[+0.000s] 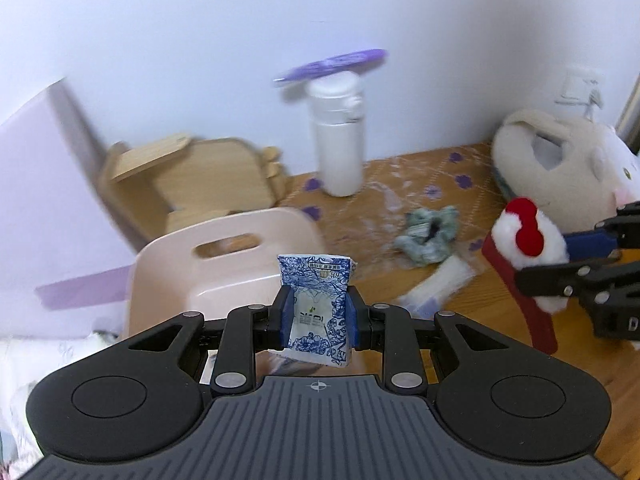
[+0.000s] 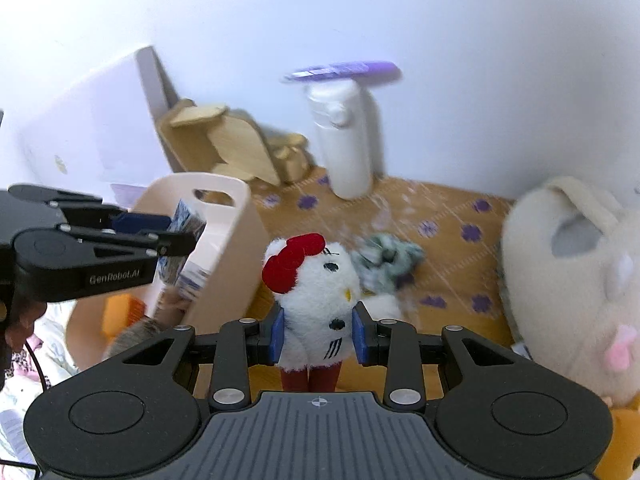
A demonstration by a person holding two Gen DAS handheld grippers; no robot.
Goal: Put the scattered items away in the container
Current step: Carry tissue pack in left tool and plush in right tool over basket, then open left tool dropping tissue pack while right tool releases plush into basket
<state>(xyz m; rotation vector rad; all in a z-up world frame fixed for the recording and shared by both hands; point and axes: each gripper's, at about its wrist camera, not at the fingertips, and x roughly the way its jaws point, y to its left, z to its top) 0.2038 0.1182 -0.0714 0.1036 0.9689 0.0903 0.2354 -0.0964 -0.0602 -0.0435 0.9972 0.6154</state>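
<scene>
A: A white wall backs a wooden table with a patterned orange mat spread over it. What is each claw holding?

B: The left claw is closed on a blue-and-white tissue packet, its blue pads pressing both sides. The packet hangs just in front of the pale pink container, near its handle cut-out. In the right wrist view the same packet sits beside the container's near wall.

A: And the other one?

B: The right claw grips a white plush toy with a red bow around its body, held clear above the table, to the right of the container.

A: What lies around them?

B: A grey-green scrunchie lies on the mat behind the toy, and a flat white packet lies just beside it. A white bottle stands at the wall with a purple disc on top. A wooden stand sits behind the container, and a cream plush bag fills the right side.
</scene>
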